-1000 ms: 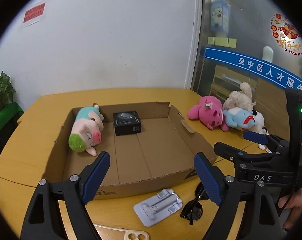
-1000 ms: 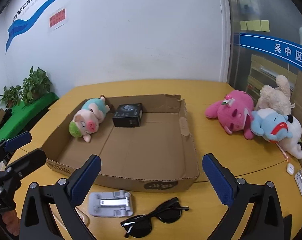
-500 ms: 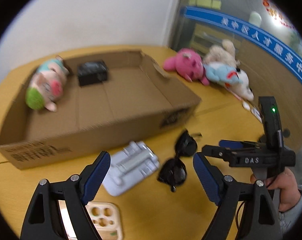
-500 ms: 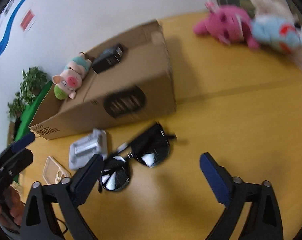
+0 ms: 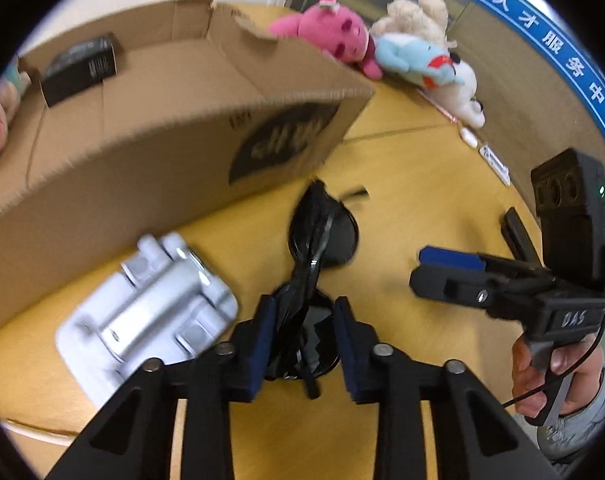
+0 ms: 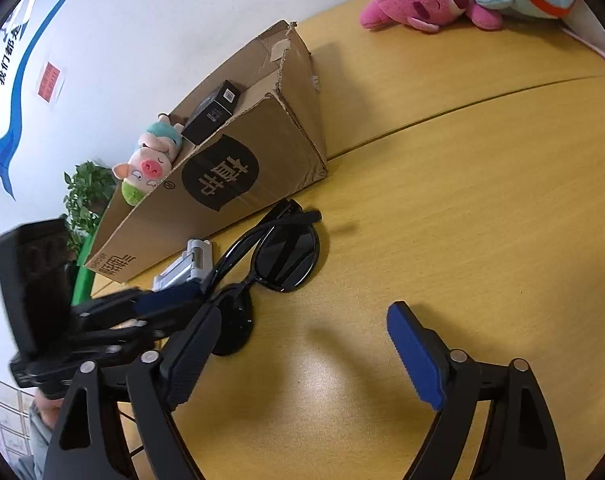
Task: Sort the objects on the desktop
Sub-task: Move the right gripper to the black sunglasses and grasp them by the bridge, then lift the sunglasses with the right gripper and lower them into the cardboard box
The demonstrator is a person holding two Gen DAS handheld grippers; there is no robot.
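Observation:
Black sunglasses (image 5: 322,236) lie on the yellow table in front of the cardboard box (image 5: 150,136). My left gripper (image 5: 304,340) is shut on the near lens of the sunglasses, which rest on the table; it also shows in the right wrist view (image 6: 190,300). The sunglasses show there too (image 6: 286,256). My right gripper (image 6: 302,356) is open and empty, low over bare table to the right of the sunglasses, and shows in the left wrist view (image 5: 454,268). A grey phone stand (image 5: 150,308) lies left of the sunglasses.
The box holds a black carton (image 5: 82,68) and a pig plush (image 6: 150,160). Pink (image 5: 334,32), blue (image 5: 414,58) and cream plush toys lie on the table right of the box. A small white tag (image 5: 494,160) lies near the right edge.
My left gripper has dropped and moved in over the sunglasses and closed on one lens. My right gripper has sunk lower and tilted beside them, still open.

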